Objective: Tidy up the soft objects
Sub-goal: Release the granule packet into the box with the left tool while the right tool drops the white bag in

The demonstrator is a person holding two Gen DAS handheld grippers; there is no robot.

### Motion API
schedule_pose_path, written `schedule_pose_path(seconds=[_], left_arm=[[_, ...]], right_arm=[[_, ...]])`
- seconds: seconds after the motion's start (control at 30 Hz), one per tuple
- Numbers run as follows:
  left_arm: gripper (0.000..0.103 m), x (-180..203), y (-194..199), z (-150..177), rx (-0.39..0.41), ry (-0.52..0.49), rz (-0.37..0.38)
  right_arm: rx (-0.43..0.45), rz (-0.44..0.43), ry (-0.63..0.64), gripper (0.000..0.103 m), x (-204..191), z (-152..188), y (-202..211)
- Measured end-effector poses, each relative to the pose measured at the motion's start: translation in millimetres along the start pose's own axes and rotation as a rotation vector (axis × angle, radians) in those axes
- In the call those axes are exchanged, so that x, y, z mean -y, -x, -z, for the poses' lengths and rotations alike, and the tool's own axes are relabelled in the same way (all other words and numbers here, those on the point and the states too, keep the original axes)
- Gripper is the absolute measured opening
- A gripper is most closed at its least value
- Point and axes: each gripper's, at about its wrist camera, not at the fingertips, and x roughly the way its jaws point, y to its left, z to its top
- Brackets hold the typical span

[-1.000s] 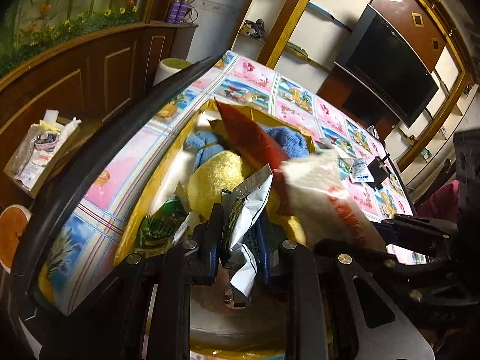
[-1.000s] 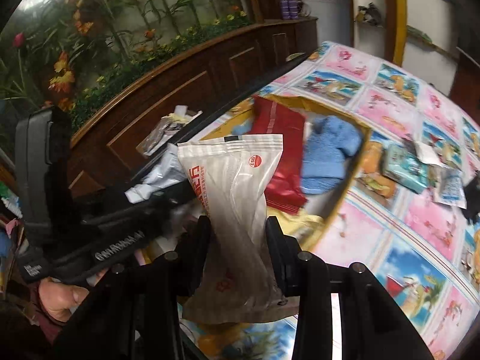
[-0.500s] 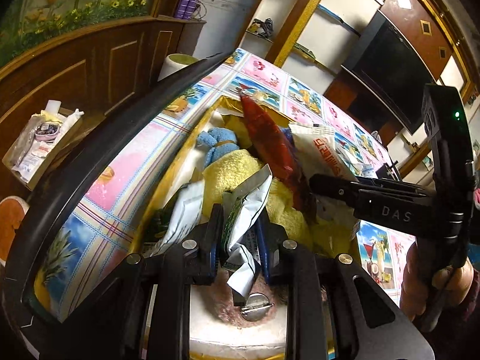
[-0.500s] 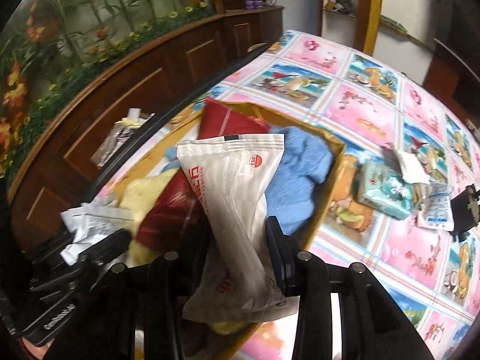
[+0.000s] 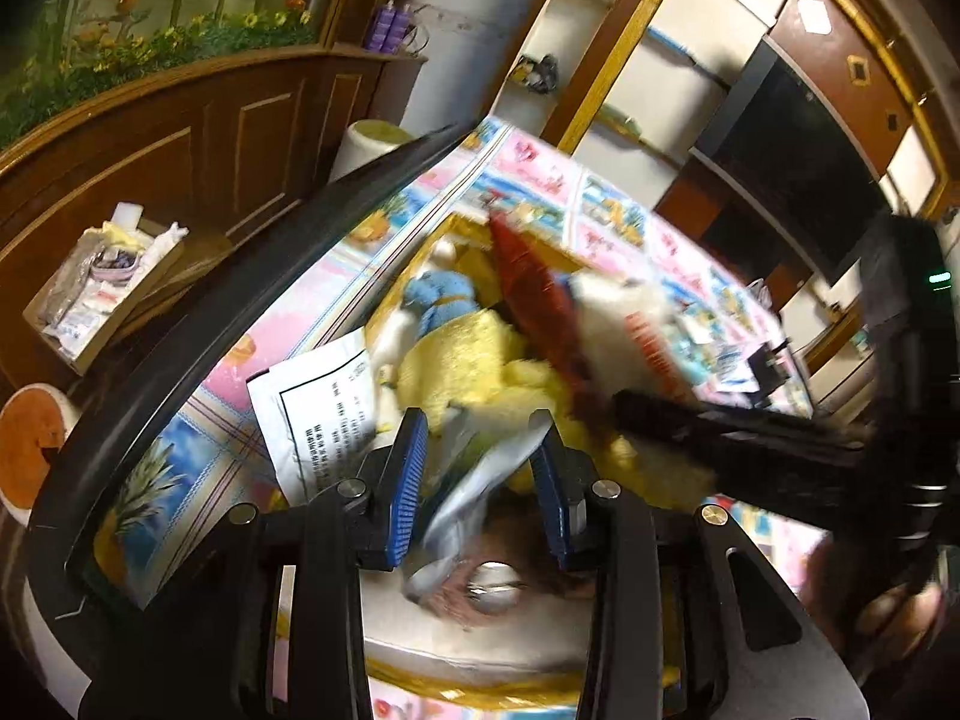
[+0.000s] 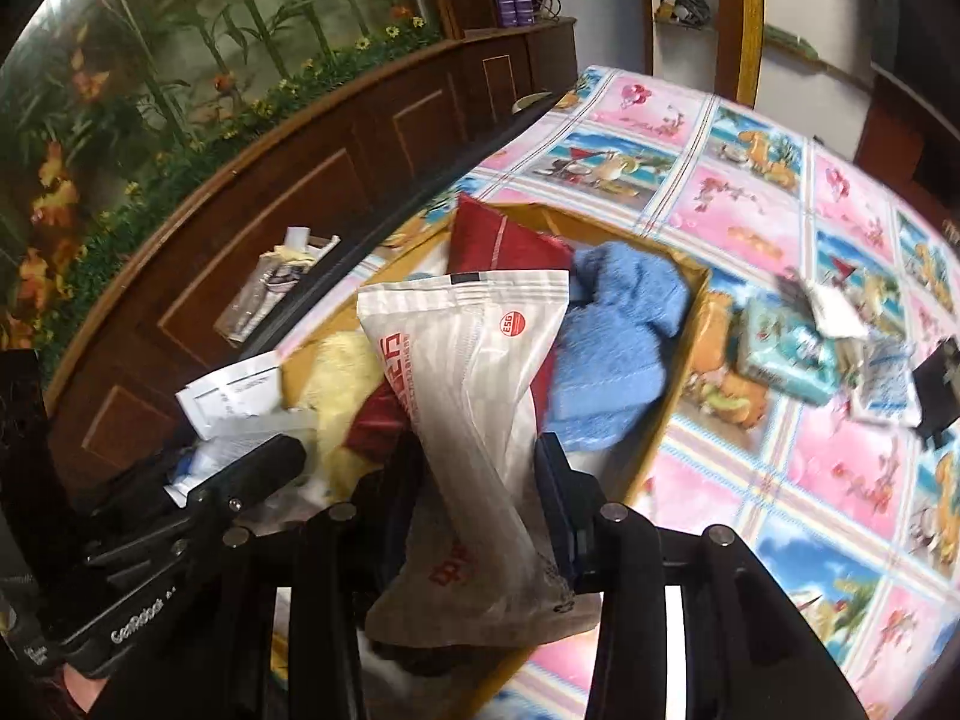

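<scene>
Left wrist view: left gripper (image 5: 480,480) jaws spread, crumpled silvery foil wrapper (image 5: 474,480) loose btwn them, blurred, prob. not gripped. Right gripper (image 6: 480,498) pinches clear plastic red-print packet (image 6: 474,396) over yellow cardboard box (image 6: 678,402) w/ blue towel (image 6: 612,342).

Your counter (image 6: 834,468), covered in a pink-and-blue picture cloth, carries the yellow box (image 6: 672,414); beside it lie a teal packet (image 6: 786,351) and small white sachets (image 6: 885,384).

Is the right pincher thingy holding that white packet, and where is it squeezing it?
Yes. The right gripper pinches the white packet low on its body, near the bottom end.
</scene>
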Motion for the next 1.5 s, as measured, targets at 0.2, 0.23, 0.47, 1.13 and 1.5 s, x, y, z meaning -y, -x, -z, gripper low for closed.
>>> schedule_pose_path(seconds=[0.2, 0.23, 0.47, 1.13, 1.5], left_arm=[[0.063, 16.5, 26.1, 2.7, 0.073, -0.066, -0.007], [0.063, 18.9, 28.4, 3.6, 0.081, -0.077, -0.014], [0.063, 34.1, 36.2, 9.1, 0.113, -0.124, -0.080], [0.063, 77.0, 45.3, 23.5, 0.167, -0.268, -0.332], [0.063, 111.2, 38.8, 30.0, 0.159, -0.351, -0.355]], right_arm=[[0.014, -0.011, -0.061, 0.049, 6.1, 3.8, -1.5], [0.025, -0.015, -0.067, 0.050, 7.2, 4.6, 1.4], [0.089, -0.066, -0.093, 0.055, 13.3, 11.0, 23.1], [0.083, -0.242, -0.118, 0.056, 38.6, 41.8, 49.3], [0.117, -0.189, -0.196, 0.057, 86.2, 66.3, 65.3]])
